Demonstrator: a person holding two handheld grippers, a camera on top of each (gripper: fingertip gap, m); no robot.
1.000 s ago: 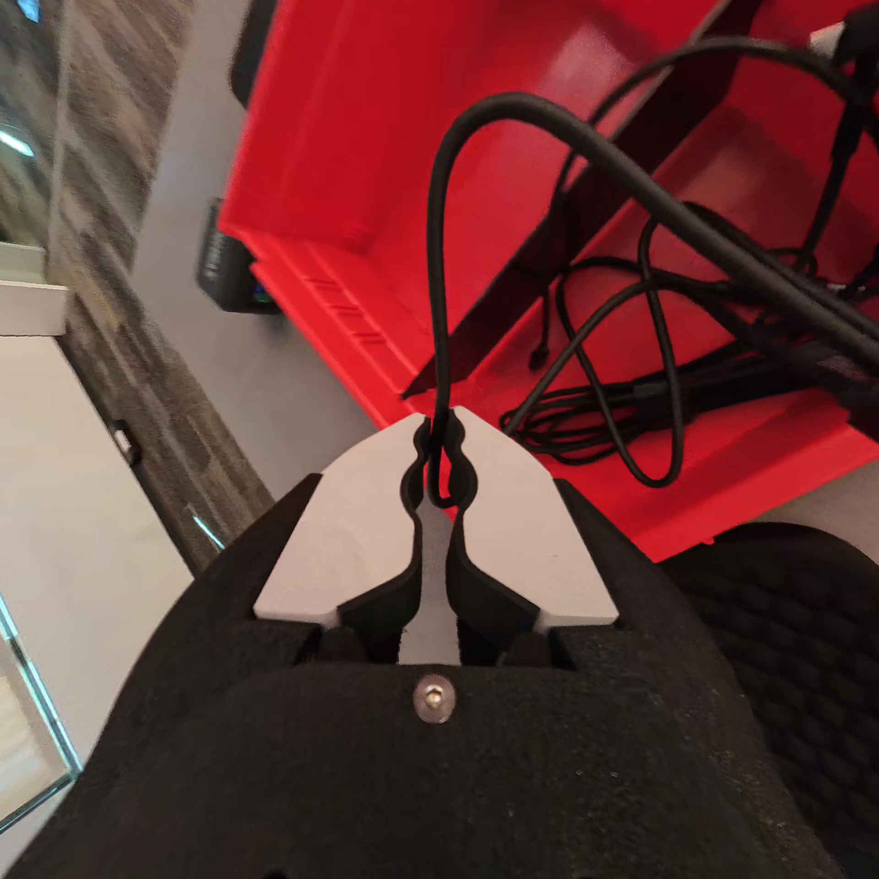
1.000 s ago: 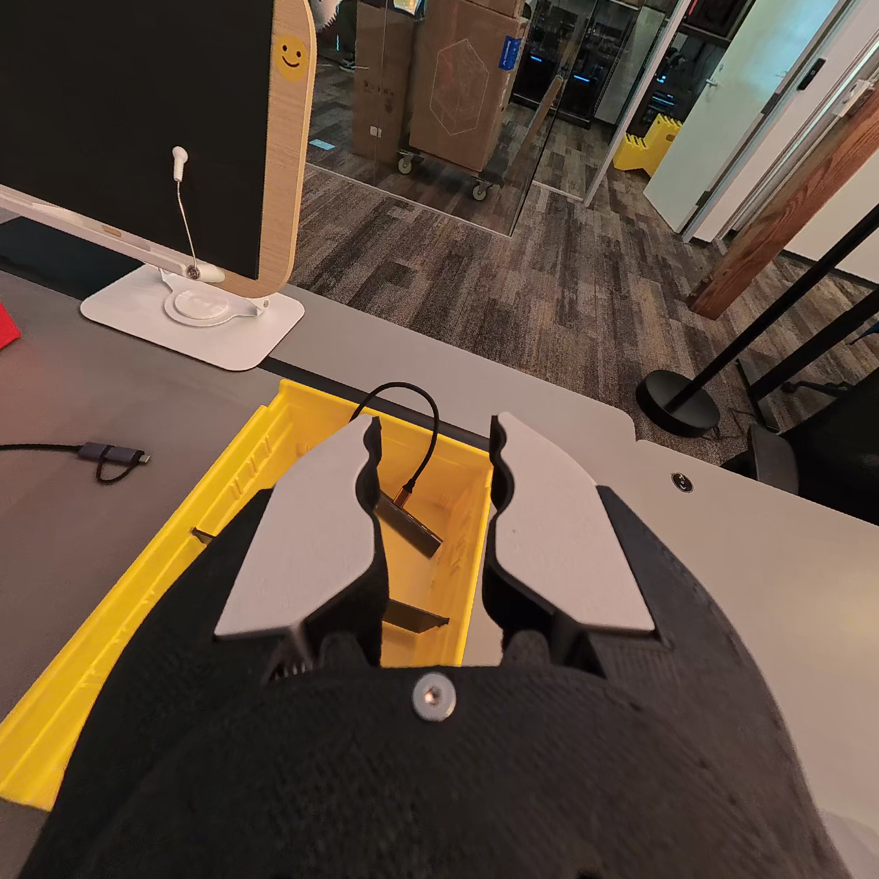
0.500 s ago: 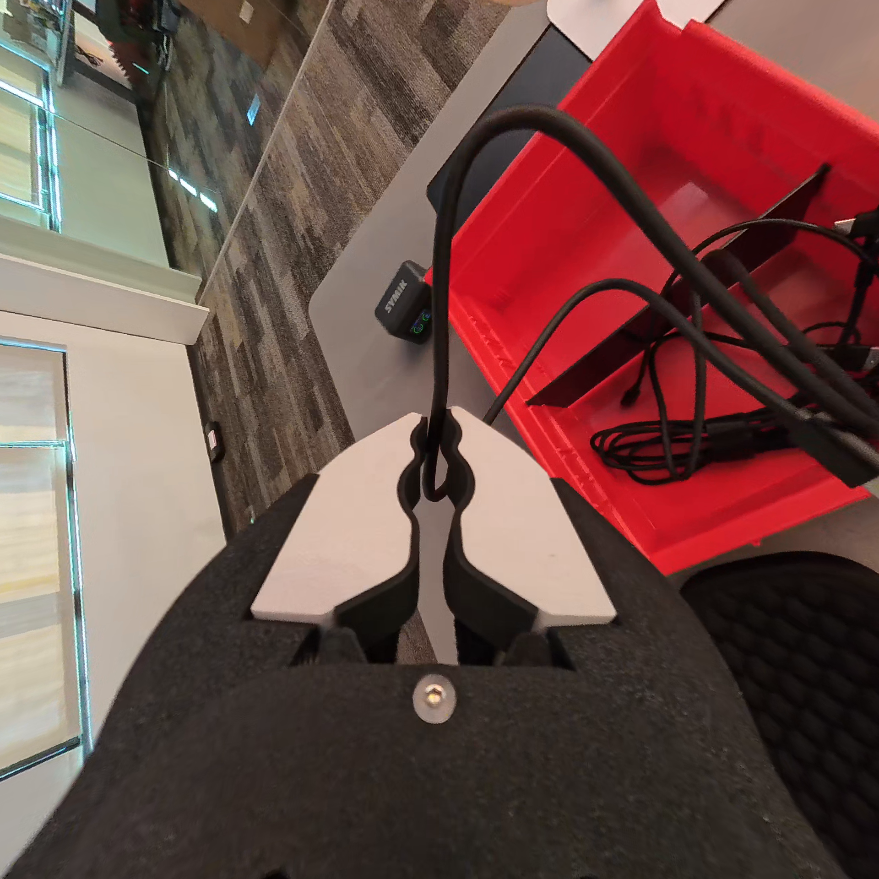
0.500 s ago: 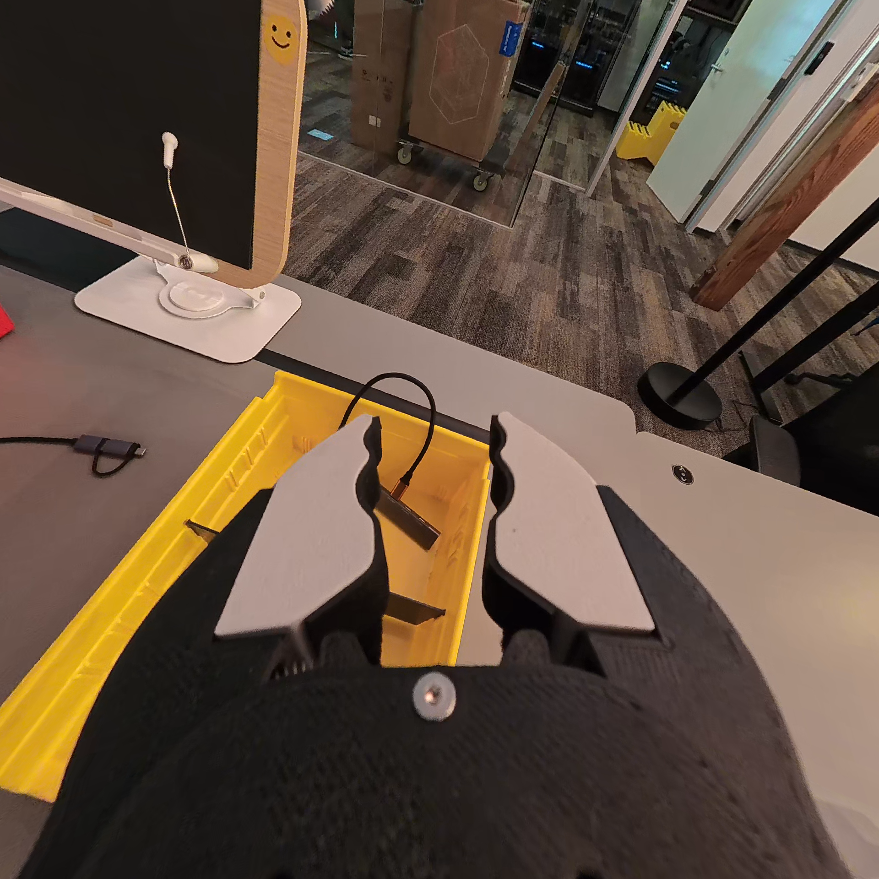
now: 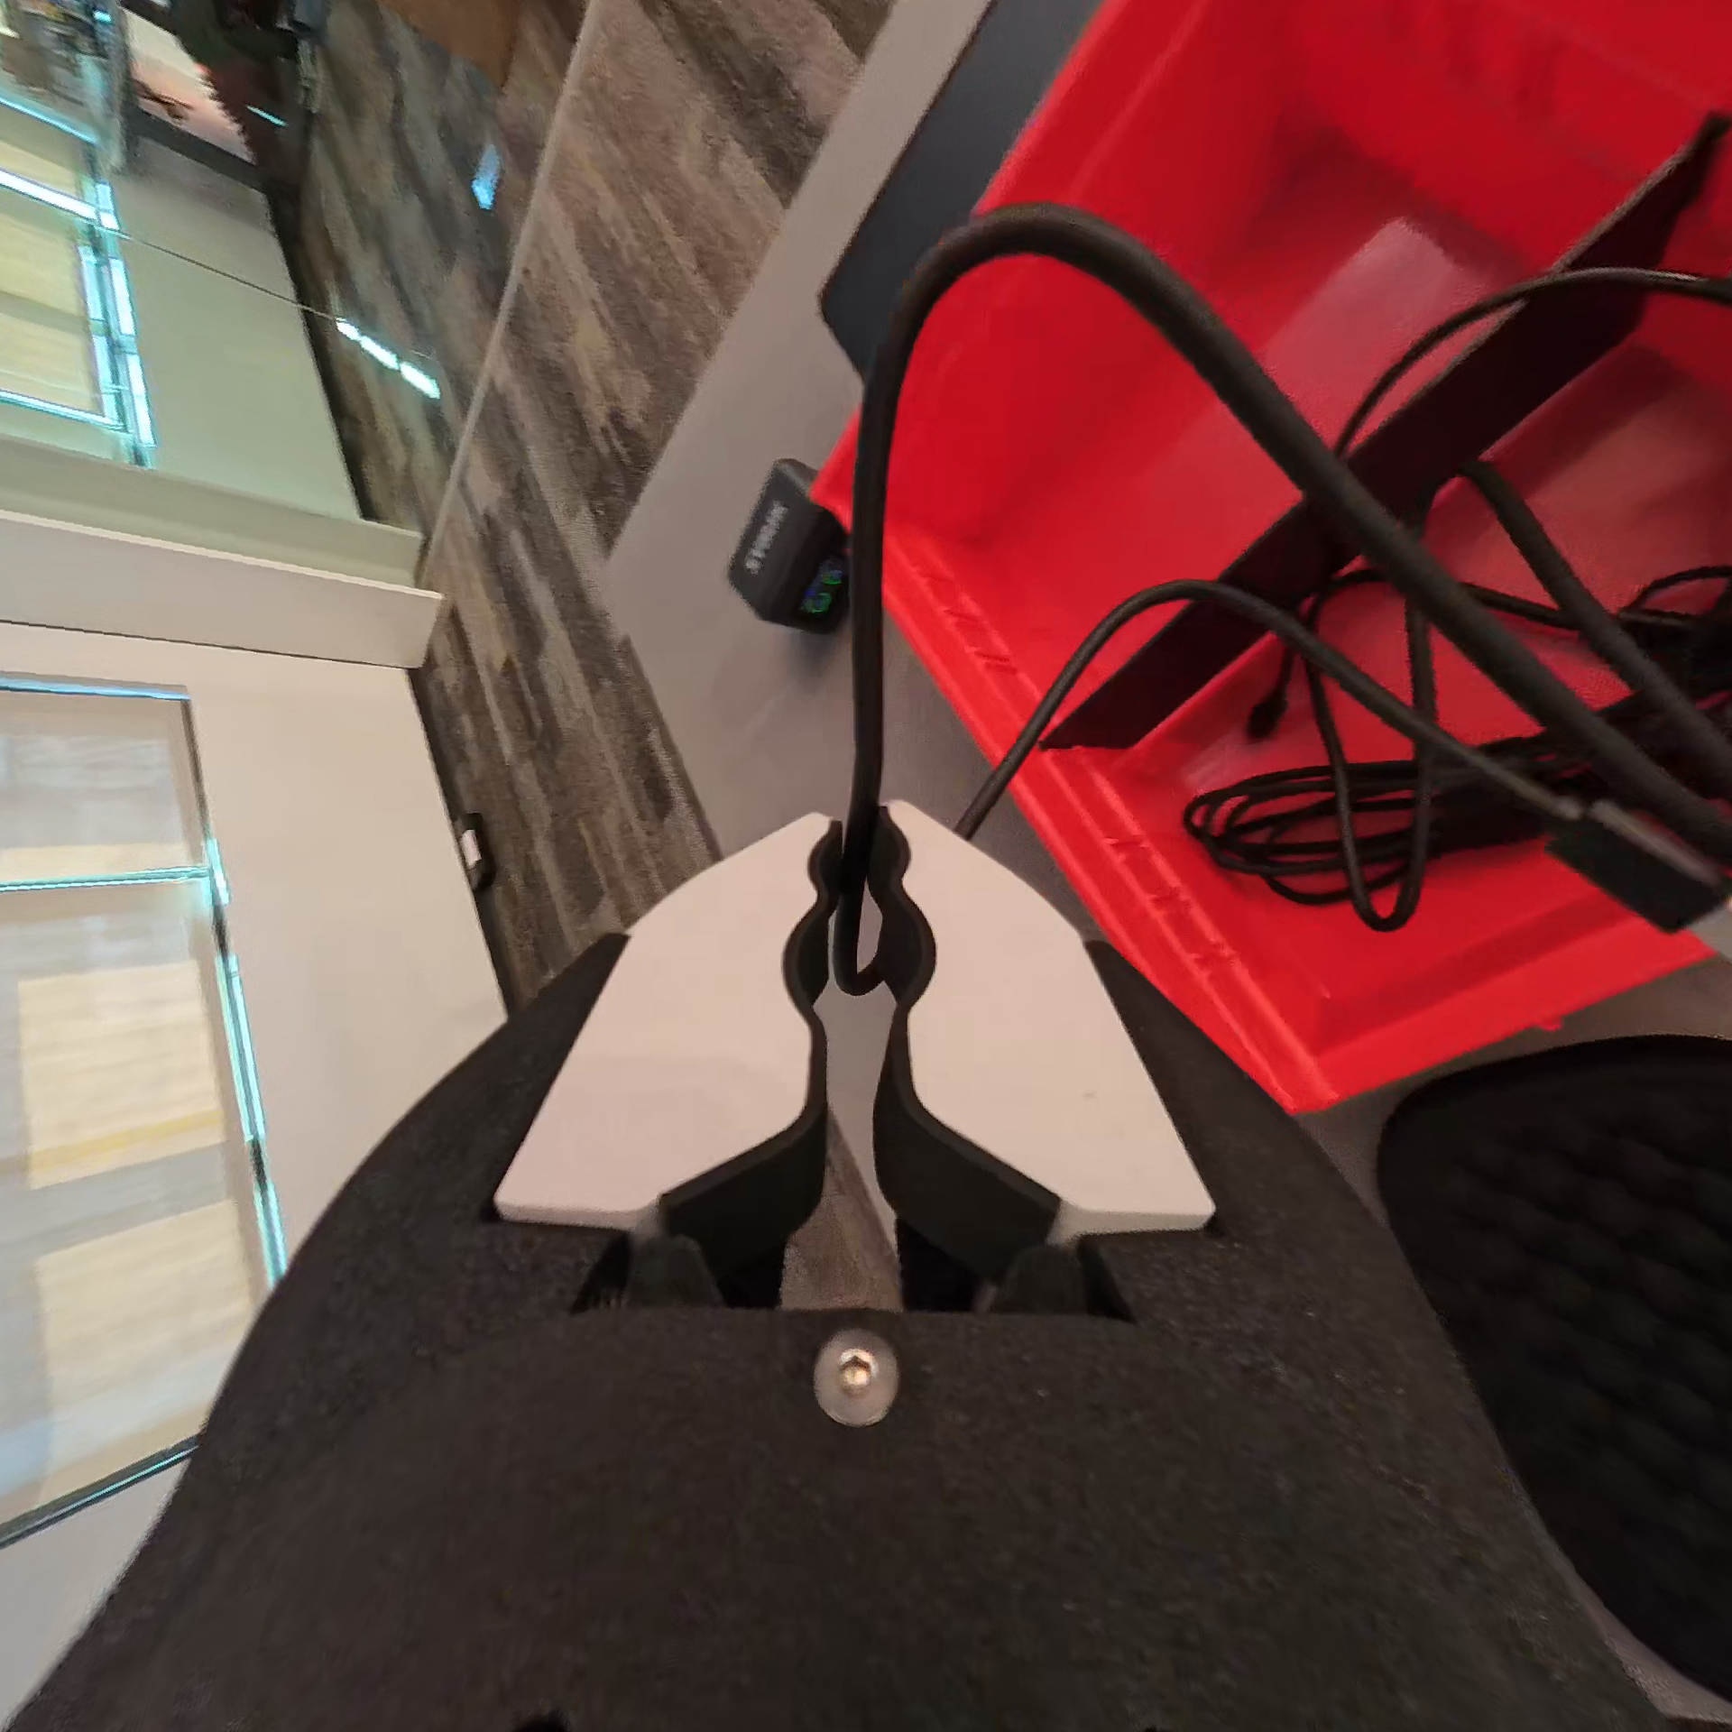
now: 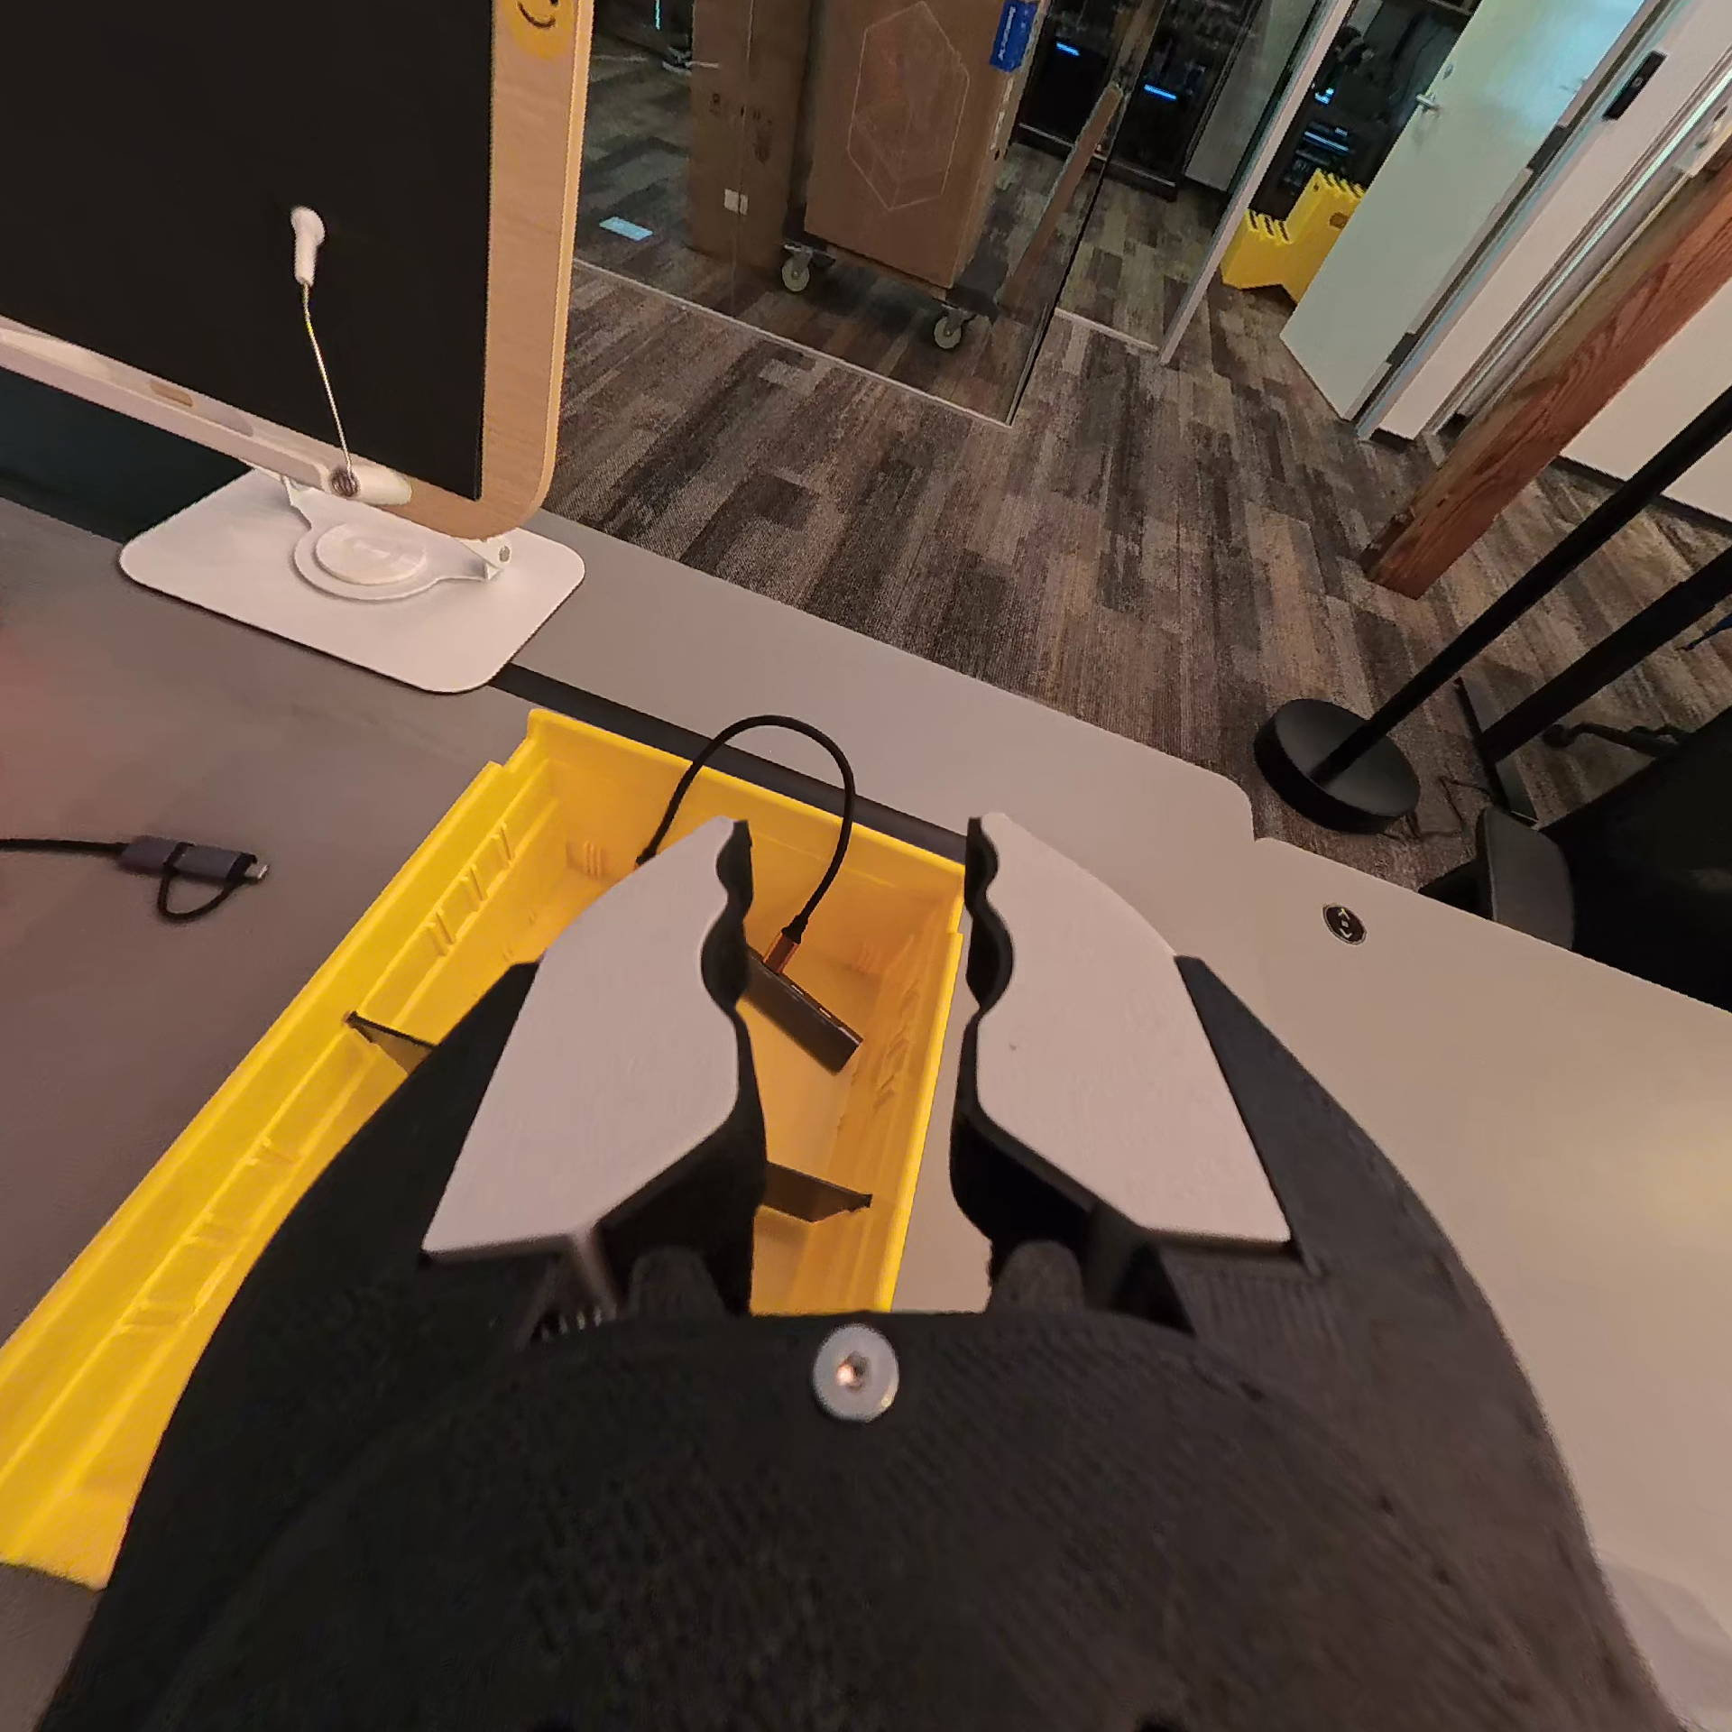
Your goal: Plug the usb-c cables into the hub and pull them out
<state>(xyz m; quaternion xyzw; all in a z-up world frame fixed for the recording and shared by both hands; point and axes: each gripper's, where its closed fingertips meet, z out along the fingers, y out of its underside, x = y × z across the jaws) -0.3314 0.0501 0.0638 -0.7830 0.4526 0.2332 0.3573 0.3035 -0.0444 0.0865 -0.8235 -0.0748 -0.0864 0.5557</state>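
Note:
My left gripper (image 5: 860,834) is shut on a thick black usb-c cable (image 5: 1153,309) and holds it above the table beside the red bin (image 5: 1172,469). The cable arches up from the jaws and runs right to a black plug (image 5: 1635,867). More black cables (image 5: 1312,825) lie coiled in the bin. My right gripper (image 6: 858,829) is open and empty above the yellow bin (image 6: 450,947). A dark grey hub (image 6: 806,1012) with a short black lead (image 6: 825,778) lies in that bin, just below and between the fingertips.
A small black device (image 5: 787,553) sits on the grey table by the red bin. A black divider (image 5: 1406,487) crosses the red bin. A grey cable end (image 6: 187,858) lies on the table left of the yellow bin. A monitor on a white base (image 6: 356,590) stands behind. Across from one pair of fingers to the other is roughly 65 cm. The small black device (image 5: 787,553) sits 30 cm or so from the ends of my left fingers.
My left gripper has lifted and pulled back from the red bin with the cable still in it. My right gripper has edged slightly forward over the yellow bin, still open.

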